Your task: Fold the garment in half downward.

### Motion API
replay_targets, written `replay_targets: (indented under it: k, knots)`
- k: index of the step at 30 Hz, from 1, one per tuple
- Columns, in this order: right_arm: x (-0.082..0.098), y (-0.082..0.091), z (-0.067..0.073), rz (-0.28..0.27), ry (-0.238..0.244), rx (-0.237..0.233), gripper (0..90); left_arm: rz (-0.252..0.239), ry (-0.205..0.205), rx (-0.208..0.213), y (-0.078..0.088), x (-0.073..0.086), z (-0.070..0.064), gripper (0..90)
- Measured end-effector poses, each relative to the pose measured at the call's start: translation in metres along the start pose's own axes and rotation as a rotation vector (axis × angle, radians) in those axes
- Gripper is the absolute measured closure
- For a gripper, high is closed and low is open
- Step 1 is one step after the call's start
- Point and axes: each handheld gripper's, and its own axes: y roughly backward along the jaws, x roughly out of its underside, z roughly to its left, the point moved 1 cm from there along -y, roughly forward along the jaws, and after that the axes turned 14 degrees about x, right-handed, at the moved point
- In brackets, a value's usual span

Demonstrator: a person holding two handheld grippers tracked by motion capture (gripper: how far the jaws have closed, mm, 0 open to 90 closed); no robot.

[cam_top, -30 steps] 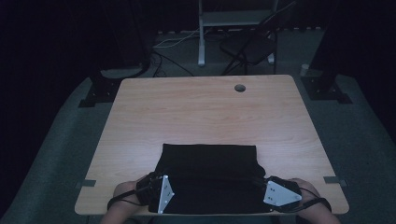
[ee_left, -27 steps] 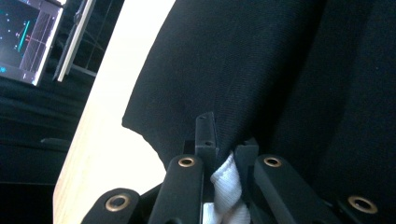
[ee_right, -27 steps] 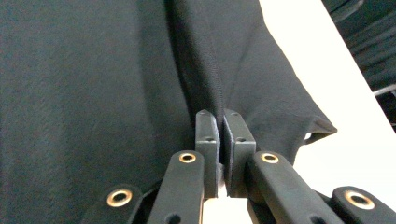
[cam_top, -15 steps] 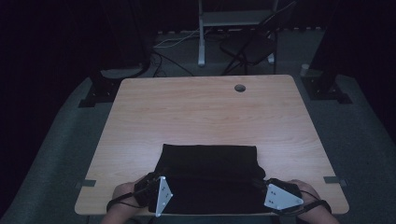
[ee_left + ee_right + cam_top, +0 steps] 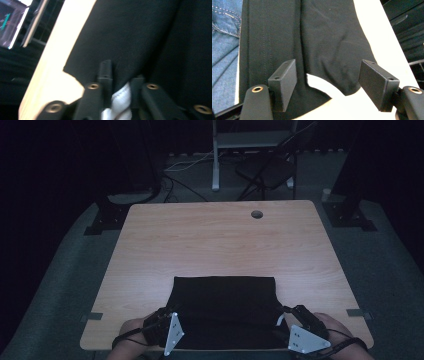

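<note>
A black folded garment [image 5: 222, 305] lies flat at the near edge of the wooden table [image 5: 220, 240]. My left gripper [image 5: 167, 332] is at its near left corner, my right gripper [image 5: 295, 330] at its near right corner. In the left gripper view the jaws [image 5: 121, 72] have just been opening and stand a narrow gap apart. Black cloth [image 5: 130, 32] and a white scrap of fabric [image 5: 120, 100] sit between them. In the right gripper view the jaws [image 5: 328, 72] have just been opening and stand wide. The garment's corner [image 5: 329, 37] lies loose on the table between them.
A round cable hole [image 5: 257, 214] sits near the table's far edge. Behind the table stand a dark chair [image 5: 265, 170] and a metal post [image 5: 215, 155]. The person's leg in blue jeans [image 5: 224, 37] shows past the near edge. A lit screen [image 5: 10, 22] is off to the side.
Both grippers have stayed at the garment's near corners, easing slightly toward the near edge. The garment lies as before.
</note>
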Motion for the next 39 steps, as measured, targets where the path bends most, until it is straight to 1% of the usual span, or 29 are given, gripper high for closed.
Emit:
replay_targets:
  k: [1,3,5,6,7,8,9,11,13,14,15,16,17,19,21,24,26,27,28,29,30,32,33,34,35,36,37,38,39]
  knots:
    - [-0.001,-0.001,-0.002,0.003,0.002,0.004,30.5,-0.007,-0.007,0.008,0.001,-0.001,0.001,68.9]
    - [-0.002,-0.006,-0.004,0.010,0.000,-0.018,30.5,-0.020,0.004,0.017,0.002,-0.002,0.004,58.8]
    - [-0.003,-0.014,-0.005,0.037,-0.015,-0.057,30.5,-0.020,-0.002,0.032,0.001,-0.002,0.006,58.5]
    - [-0.002,-0.023,-0.008,0.067,-0.061,-0.087,31.0,-0.022,0.009,0.035,0.000,-0.002,0.007,58.8]
    - [-0.002,-0.023,-0.008,0.067,-0.061,-0.087,31.0,-0.025,0.021,0.043,0.000,-0.002,0.008,58.8]
    - [0.000,-0.027,-0.012,0.128,-0.159,-0.104,37.4,-0.022,0.024,0.053,0.000,-0.002,0.008,63.4]
    - [0.000,-0.027,-0.012,0.128,-0.159,-0.104,37.4,-0.020,0.028,0.060,0.000,-0.002,0.007,63.4]
    - [0.002,-0.027,-0.013,0.152,-0.228,-0.121,45.6,-0.016,0.024,0.064,-0.002,-0.002,0.005,72.7]
    - [0.004,-0.025,-0.012,0.173,-0.303,-0.125,57.6,0.002,0.024,0.059,-0.005,-0.003,0.004,82.1]
    - [0.006,-0.023,-0.011,0.173,-0.319,-0.122,62.4,0.001,0.044,0.059,-0.006,-0.003,0.004,84.5]
    - [0.008,-0.021,-0.010,0.172,-0.332,-0.111,72.5,0.007,0.052,0.063,-0.005,-0.004,0.005,85.1]
    - [0.010,-0.020,-0.008,0.168,-0.332,-0.102,79.3,0.002,0.058,0.063,-0.006,-0.003,0.005,85.5]
    - [0.011,-0.018,-0.006,0.166,-0.326,-0.087,82.4,-0.003,0.066,0.065,-0.006,-0.003,0.005,85.6]
    - [0.012,-0.015,-0.002,0.152,-0.313,-0.071,83.6,-0.010,0.065,0.069,-0.005,-0.001,0.006,85.9]
    - [0.011,-0.013,0.002,0.137,-0.272,-0.054,83.9,-0.010,0.065,0.066,-0.005,-0.001,0.005,85.9]
    - [0.010,-0.012,0.005,0.116,-0.191,0.004,83.9,-0.016,0.039,0.040,-0.006,0.000,0.002,85.9]
    - [0.009,-0.010,0.006,0.104,-0.190,0.001,83.8,-0.041,0.059,0.045,-0.005,0.002,0.002,85.9]
    - [0.009,-0.010,0.006,0.092,-0.177,0.017,83.8,-0.055,0.063,0.056,-0.004,0.003,0.002,85.8]
    - [0.008,-0.009,0.005,0.084,-0.163,0.025,83.8,-0.059,0.053,0.056,-0.003,0.004,0.002,85.9]
    - [0.007,-0.009,0.006,0.082,-0.166,0.027,83.8,-0.072,0.051,0.048,-0.002,0.005,0.001,85.8]
    - [0.006,-0.008,0.005,0.072,-0.165,0.032,83.8,-0.072,0.056,0.051,-0.002,0.006,0.001,85.8]
    - [0.005,-0.007,0.005,0.067,-0.150,0.041,83.8,-0.085,0.049,0.041,0.000,0.006,0.002,85.8]
    - [0.004,-0.007,0.005,0.061,-0.153,0.042,83.8,-0.088,0.055,0.043,0.001,0.006,0.002,85.8]
    - [0.003,-0.006,0.005,0.062,-0.157,0.042,83.7,-0.097,0.050,0.032,0.002,0.006,0.003,85.8]
    - [0.002,-0.006,0.005,0.055,-0.146,0.049,83.7,-0.110,0.052,0.025,0.003,0.006,0.003,85.8]
    - [0.001,-0.005,0.005,0.053,-0.152,0.052,83.6,-0.112,0.053,0.034,0.005,0.005,0.004,85.8]
    - [0.000,-0.004,0.005,0.043,-0.151,0.050,83.6,-0.115,0.048,0.022,0.006,0.005,0.003,85.8]
    - [-0.001,-0.003,0.004,0.039,-0.142,0.056,83.6,-0.117,0.044,0.020,0.007,0.004,0.003,85.8]
    - [-0.002,-0.002,0.004,0.041,-0.147,0.058,83.6,-0.117,0.041,0.018,0.009,0.003,0.003,85.8]
